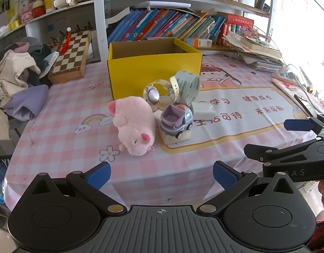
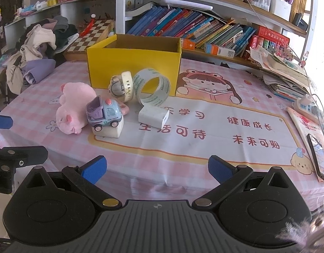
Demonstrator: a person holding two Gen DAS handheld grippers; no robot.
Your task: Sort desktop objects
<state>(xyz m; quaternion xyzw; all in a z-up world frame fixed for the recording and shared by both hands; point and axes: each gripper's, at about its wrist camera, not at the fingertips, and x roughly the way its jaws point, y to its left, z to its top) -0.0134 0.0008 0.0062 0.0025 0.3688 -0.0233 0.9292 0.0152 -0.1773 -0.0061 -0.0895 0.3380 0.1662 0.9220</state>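
Note:
An open yellow box [image 1: 153, 71] [image 2: 132, 67] stands on the pink checked tablecloth. In front of it lie a pink plush pig [image 1: 134, 124] [image 2: 73, 107], a cream watch [image 1: 154, 93] [image 2: 121, 86], a roll of clear tape [image 1: 188, 86] [image 2: 155, 87], a white charger block [image 1: 204, 110] [image 2: 153, 116] and a purple-blue toy truck [image 1: 176, 120] [image 2: 103, 113] resting on a white block [image 1: 175, 138] [image 2: 109, 131]. My left gripper [image 1: 160, 174] is open near the table's front edge, holding nothing. My right gripper [image 2: 157, 169] is open too, well short of the objects.
A chessboard [image 1: 72, 54] [image 2: 92, 34] and a heap of clothes [image 1: 16, 78] [image 2: 39, 50] lie at the back left. Books fill the shelf [image 1: 172, 27] behind the box. A paper stack [image 2: 286, 71], a power strip [image 2: 307, 105] and a phone [image 2: 319, 158] line the right edge.

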